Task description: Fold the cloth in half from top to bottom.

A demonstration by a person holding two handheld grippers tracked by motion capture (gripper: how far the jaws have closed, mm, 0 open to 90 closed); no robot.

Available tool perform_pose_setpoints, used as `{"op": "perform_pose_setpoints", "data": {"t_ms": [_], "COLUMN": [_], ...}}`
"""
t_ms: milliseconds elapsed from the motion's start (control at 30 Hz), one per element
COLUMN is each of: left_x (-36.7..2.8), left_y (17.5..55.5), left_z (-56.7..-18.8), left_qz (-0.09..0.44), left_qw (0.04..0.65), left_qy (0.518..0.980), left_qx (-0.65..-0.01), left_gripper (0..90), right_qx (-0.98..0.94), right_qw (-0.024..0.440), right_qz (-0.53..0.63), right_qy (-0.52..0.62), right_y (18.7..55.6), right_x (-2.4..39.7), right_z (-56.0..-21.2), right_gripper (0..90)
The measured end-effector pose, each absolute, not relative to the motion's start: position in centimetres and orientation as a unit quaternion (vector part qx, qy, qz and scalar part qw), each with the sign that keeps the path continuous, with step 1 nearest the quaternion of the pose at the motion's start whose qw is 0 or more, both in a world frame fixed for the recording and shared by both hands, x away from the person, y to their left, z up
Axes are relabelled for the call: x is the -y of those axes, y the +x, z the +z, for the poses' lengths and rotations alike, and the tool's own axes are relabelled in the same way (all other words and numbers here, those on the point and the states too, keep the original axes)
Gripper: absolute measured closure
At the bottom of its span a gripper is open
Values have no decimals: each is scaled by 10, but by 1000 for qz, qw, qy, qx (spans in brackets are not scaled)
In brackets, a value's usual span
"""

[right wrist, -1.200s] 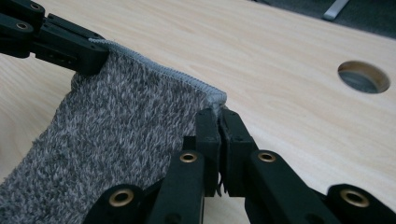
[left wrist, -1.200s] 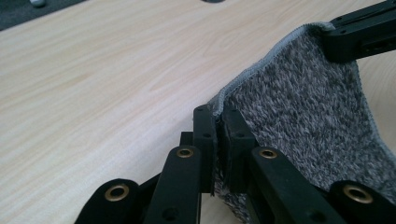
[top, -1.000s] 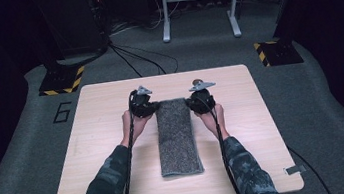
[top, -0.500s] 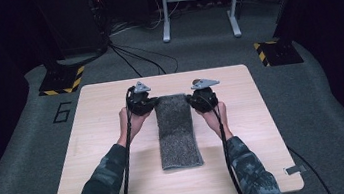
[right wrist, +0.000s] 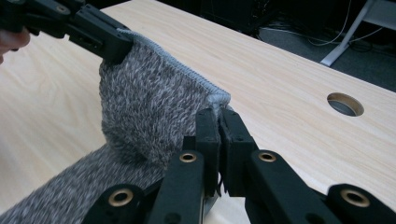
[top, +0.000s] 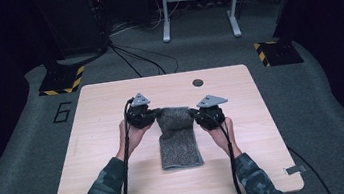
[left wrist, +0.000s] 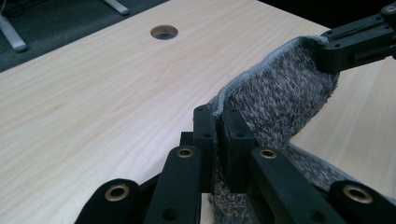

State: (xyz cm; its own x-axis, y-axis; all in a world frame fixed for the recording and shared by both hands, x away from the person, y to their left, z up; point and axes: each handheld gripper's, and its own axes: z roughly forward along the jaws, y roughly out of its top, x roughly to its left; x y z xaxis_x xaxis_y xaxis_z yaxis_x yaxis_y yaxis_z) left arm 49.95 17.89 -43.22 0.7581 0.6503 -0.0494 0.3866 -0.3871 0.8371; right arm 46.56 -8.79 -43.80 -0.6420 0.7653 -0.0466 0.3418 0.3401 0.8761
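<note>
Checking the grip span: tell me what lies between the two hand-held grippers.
The raised far edge of the grey towel spans between the left hand-held gripper and the right hand-held gripper, each clamped on a corner. Both gripper views show this.

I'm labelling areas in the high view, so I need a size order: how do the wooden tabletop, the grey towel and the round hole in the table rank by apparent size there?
1. Wooden tabletop, by far the largest.
2. Grey towel, a narrow strip held up at its far end by both tools.
3. Round hole, a small dark spot, though farthest from the camera.
</note>
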Motion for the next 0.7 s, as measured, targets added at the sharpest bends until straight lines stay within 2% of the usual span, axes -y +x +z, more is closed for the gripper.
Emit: {"op": "perform_pose_setpoints", "data": {"t_ms": [233, 700], "left_x": [-179, -179], "left_y": [479, 443], "left_z": [-436, -468], "left_qz": [140, 121], "left_qw": [444, 434], "left_qy": [833, 847], "left_qx": [-298, -284], "left_gripper": [854, 838], "right_qx": [-797, -810], "right_qw": [248, 234], "right_qz": [443, 426], "right_qy": [327, 328], "right_y": [443, 410], "right_x": [86, 90], "right_z": [-443, -473], "right_gripper": [871, 868]}}
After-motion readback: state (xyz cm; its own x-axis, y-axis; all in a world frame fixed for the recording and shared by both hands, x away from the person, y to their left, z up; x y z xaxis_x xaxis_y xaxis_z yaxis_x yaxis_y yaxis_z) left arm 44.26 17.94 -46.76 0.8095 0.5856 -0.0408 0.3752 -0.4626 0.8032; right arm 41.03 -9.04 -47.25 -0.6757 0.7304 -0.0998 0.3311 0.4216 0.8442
